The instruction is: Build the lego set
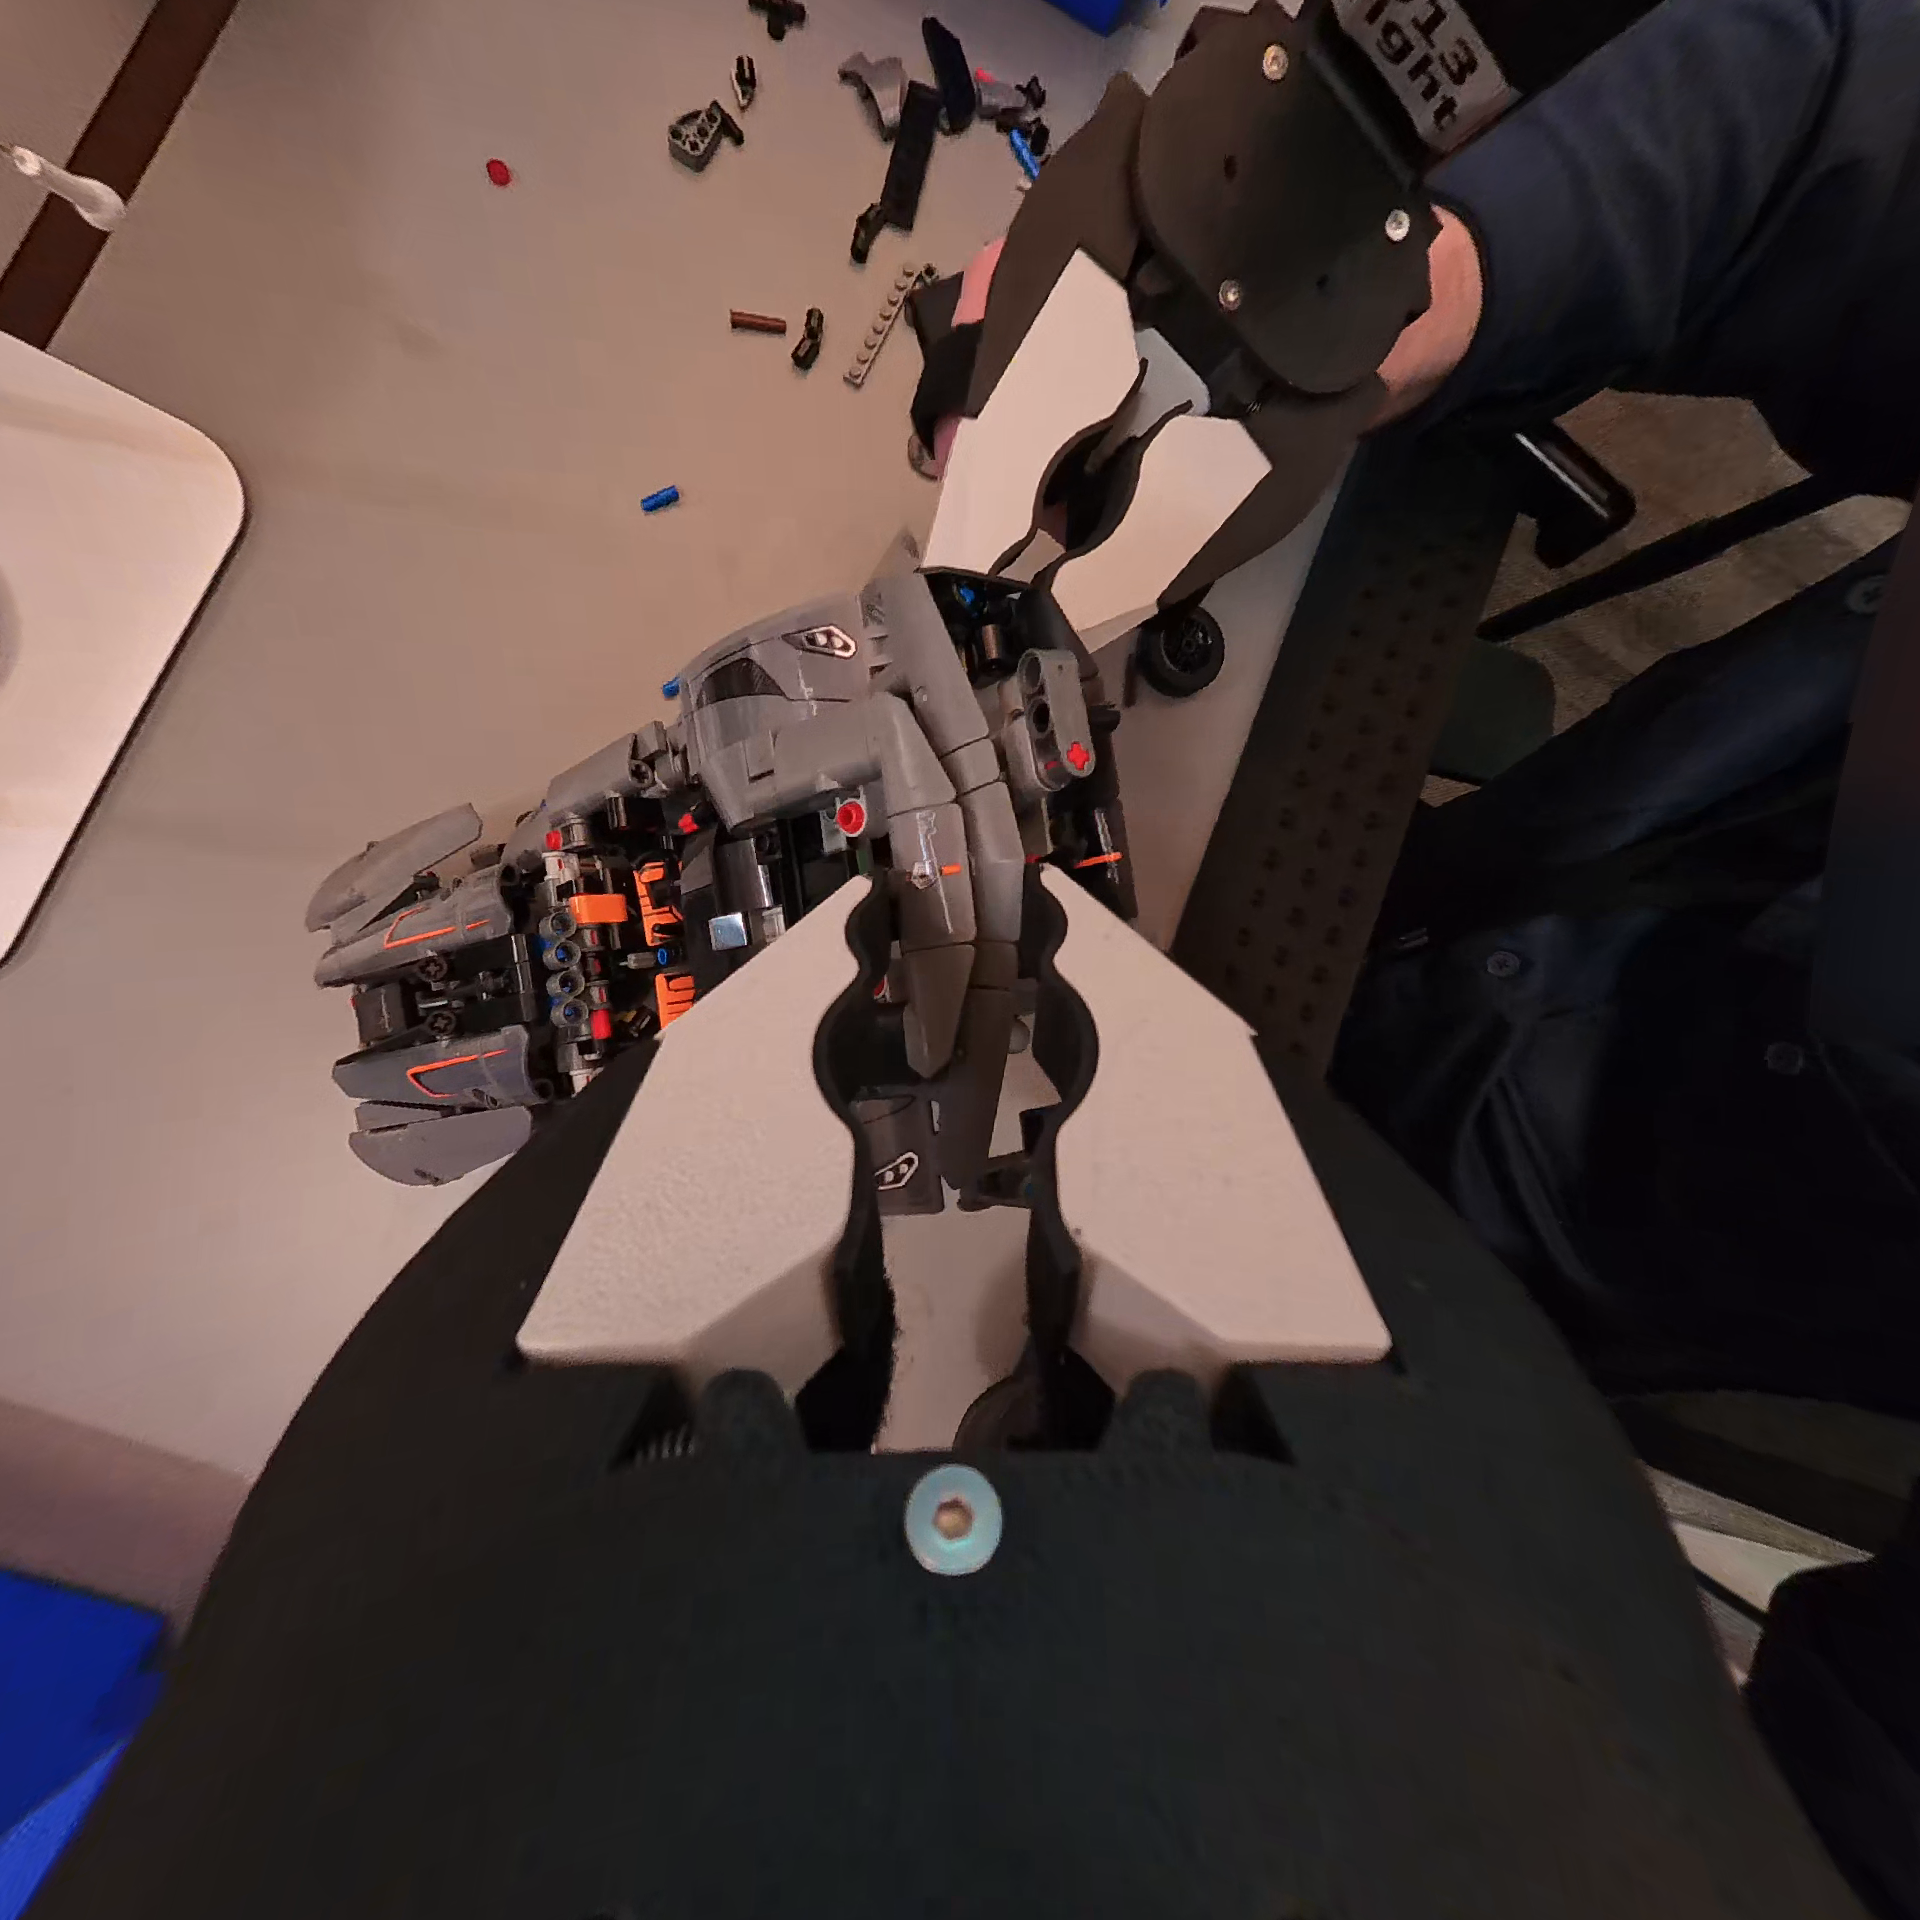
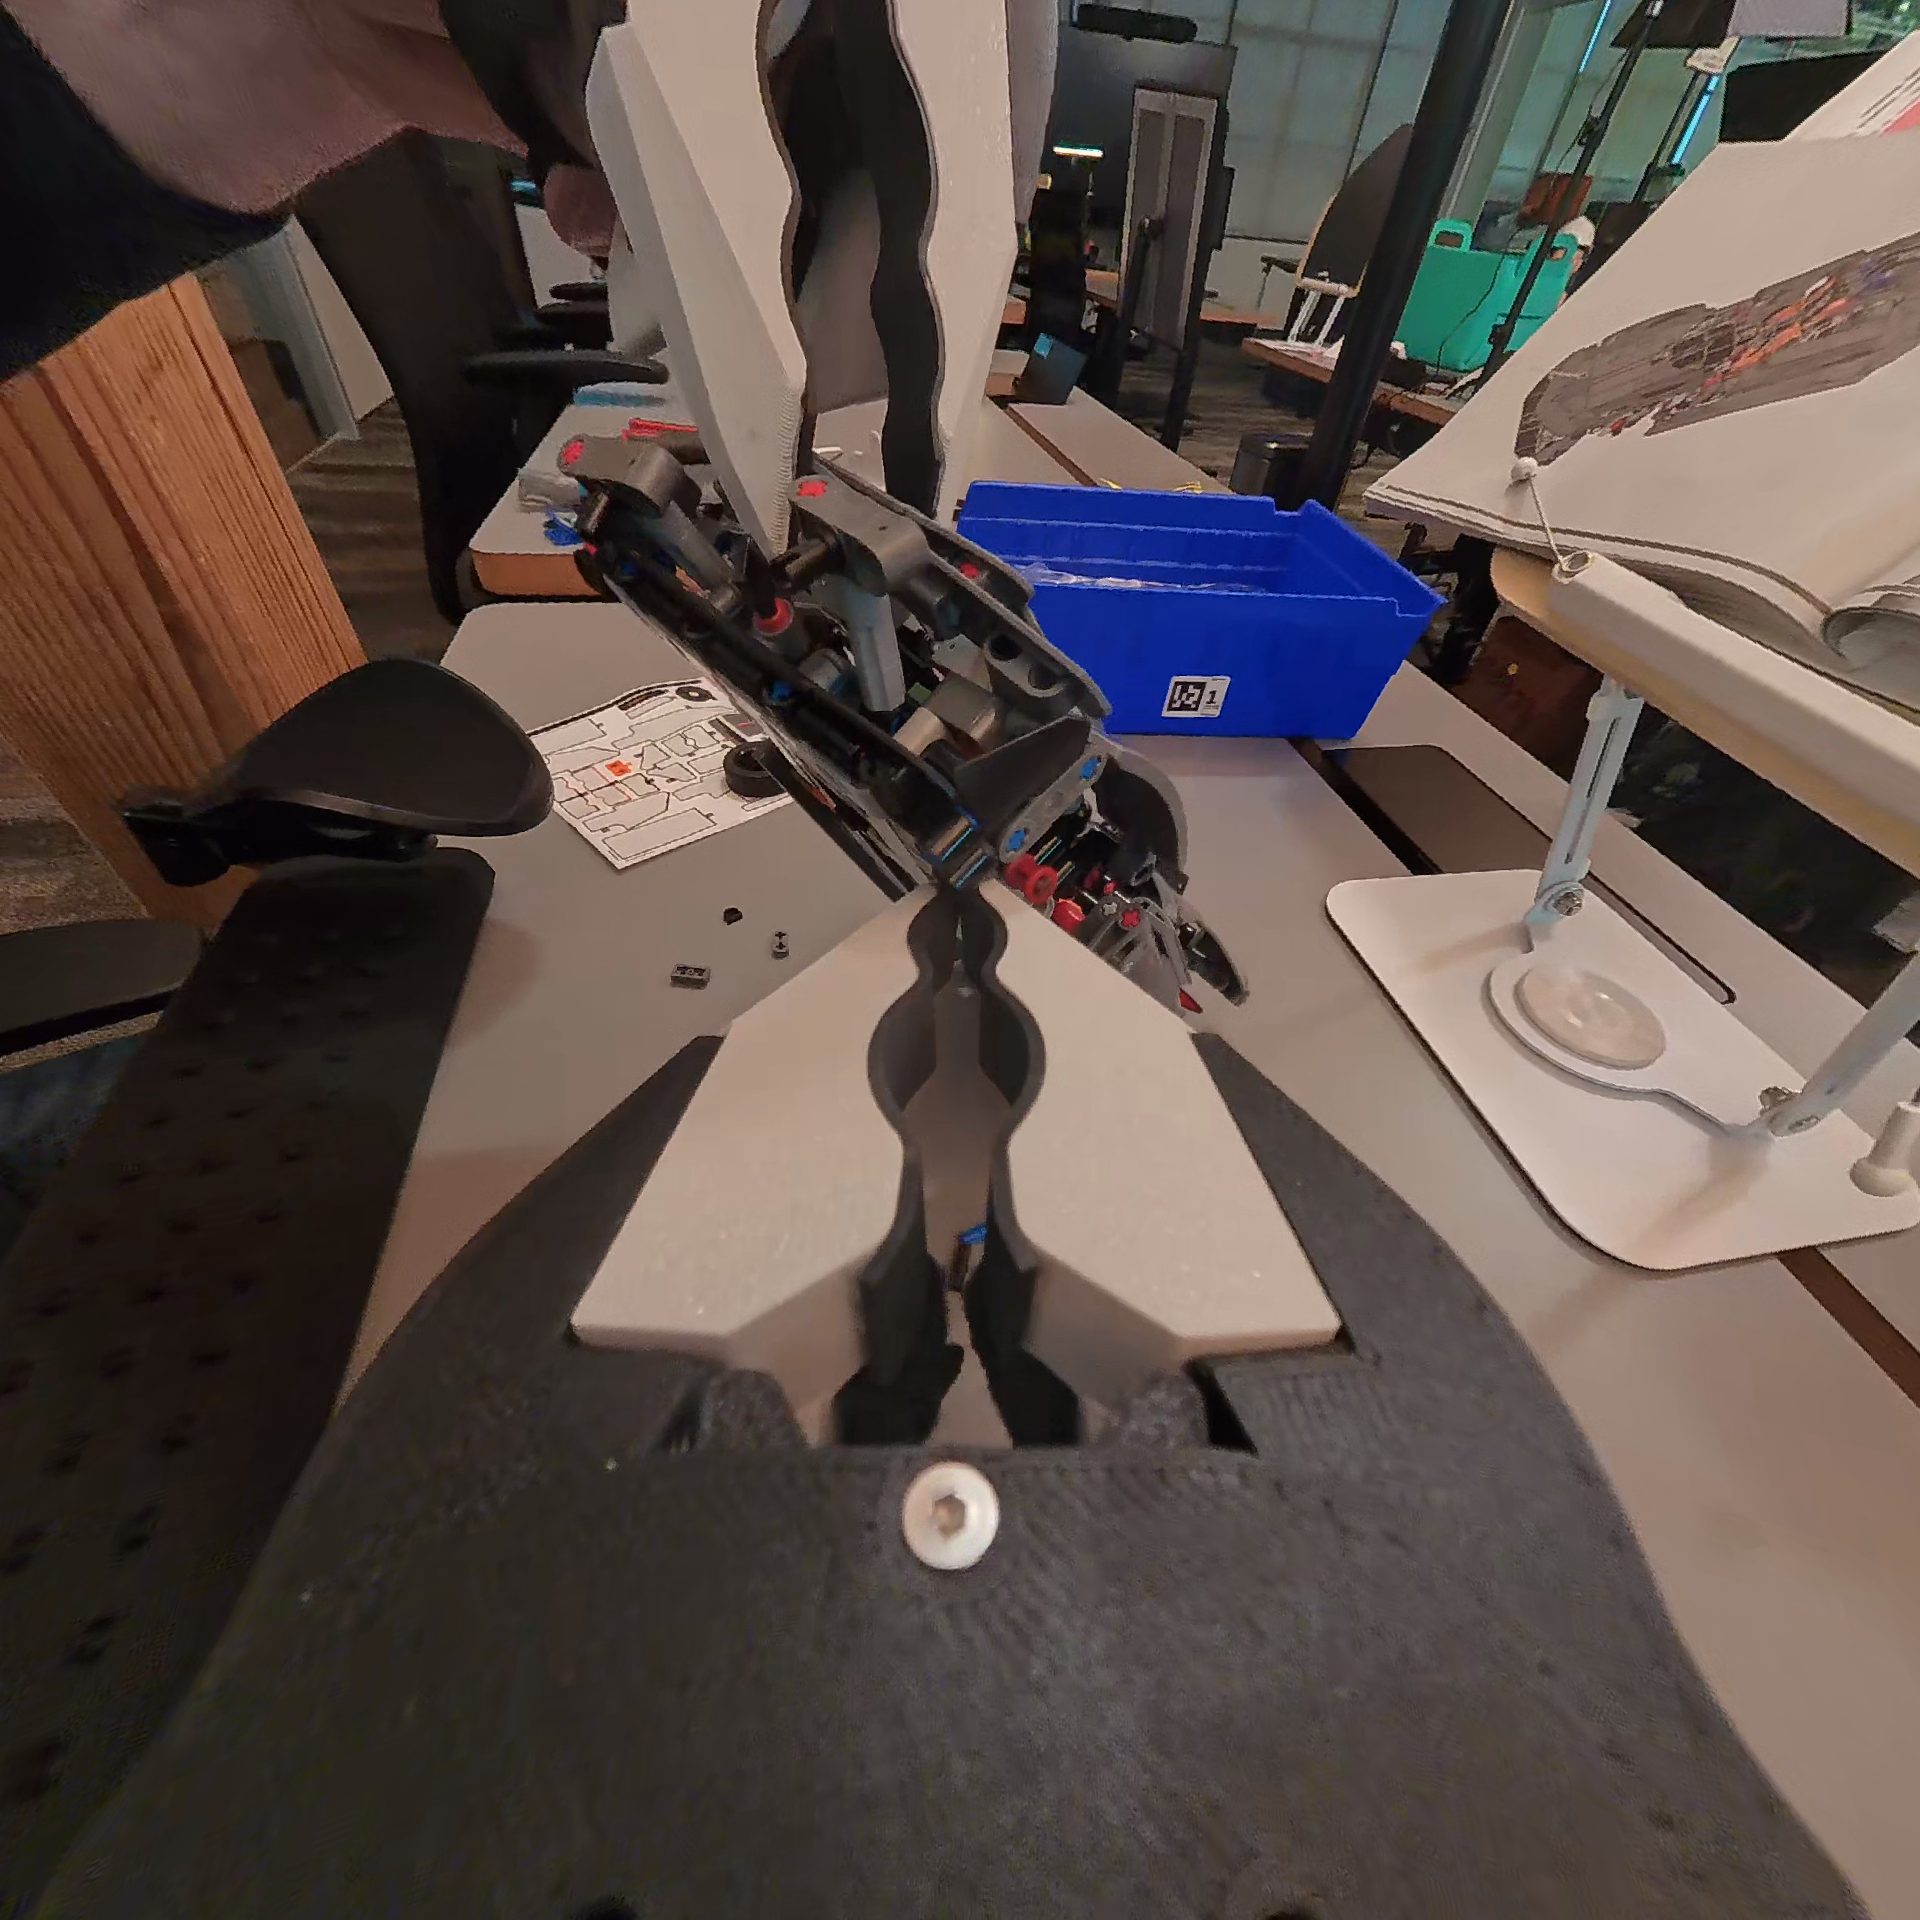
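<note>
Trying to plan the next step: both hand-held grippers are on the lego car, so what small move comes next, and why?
Probably keep the left hand-held gripper clamped on the tilted lego car while the right hand-held gripper, pinched at a blue-pinned edge, presses inward: the car is lifted off the table.

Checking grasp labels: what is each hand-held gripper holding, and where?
Left hand-held gripper: lego car, by its grey side bodywork. Right hand-held gripper: same car, at its black end edge.

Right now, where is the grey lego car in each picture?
Left wrist view: the lego car lies mid-picture, held in the left tongs.
Right wrist view: it tilts up at centre, above the right tongs.
Shared landmark: the table.
</note>
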A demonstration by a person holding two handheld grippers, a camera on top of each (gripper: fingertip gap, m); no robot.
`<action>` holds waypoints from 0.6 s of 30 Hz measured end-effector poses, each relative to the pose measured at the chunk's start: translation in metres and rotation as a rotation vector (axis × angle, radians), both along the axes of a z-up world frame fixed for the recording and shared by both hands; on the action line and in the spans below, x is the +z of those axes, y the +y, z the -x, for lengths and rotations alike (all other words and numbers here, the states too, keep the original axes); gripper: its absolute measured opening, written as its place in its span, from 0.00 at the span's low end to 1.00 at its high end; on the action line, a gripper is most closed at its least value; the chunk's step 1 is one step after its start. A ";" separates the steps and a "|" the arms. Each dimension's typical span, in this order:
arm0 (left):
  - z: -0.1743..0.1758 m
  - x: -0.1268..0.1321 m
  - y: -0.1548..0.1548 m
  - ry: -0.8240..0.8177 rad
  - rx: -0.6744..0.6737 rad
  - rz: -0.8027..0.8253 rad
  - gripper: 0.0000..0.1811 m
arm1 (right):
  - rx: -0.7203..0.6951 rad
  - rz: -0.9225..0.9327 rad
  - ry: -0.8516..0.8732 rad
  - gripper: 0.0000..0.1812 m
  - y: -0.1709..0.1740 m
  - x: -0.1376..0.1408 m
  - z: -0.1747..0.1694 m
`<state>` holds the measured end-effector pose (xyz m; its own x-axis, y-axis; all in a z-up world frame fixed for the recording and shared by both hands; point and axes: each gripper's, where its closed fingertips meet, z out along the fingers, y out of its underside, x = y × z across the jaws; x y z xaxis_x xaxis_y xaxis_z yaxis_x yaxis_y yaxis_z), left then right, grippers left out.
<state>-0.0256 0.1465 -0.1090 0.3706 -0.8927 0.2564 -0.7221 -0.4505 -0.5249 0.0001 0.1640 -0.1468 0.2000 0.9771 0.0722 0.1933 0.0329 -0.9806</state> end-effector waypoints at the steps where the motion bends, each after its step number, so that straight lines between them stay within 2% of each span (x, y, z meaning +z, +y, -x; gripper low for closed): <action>1: -0.001 0.001 0.001 -0.013 0.003 0.008 0.12 | -0.002 0.002 0.001 0.00 0.001 0.001 -0.001; 18: -0.007 0.005 0.013 -0.139 0.006 0.038 0.12 | -0.022 0.035 0.022 0.00 0.010 0.003 -0.005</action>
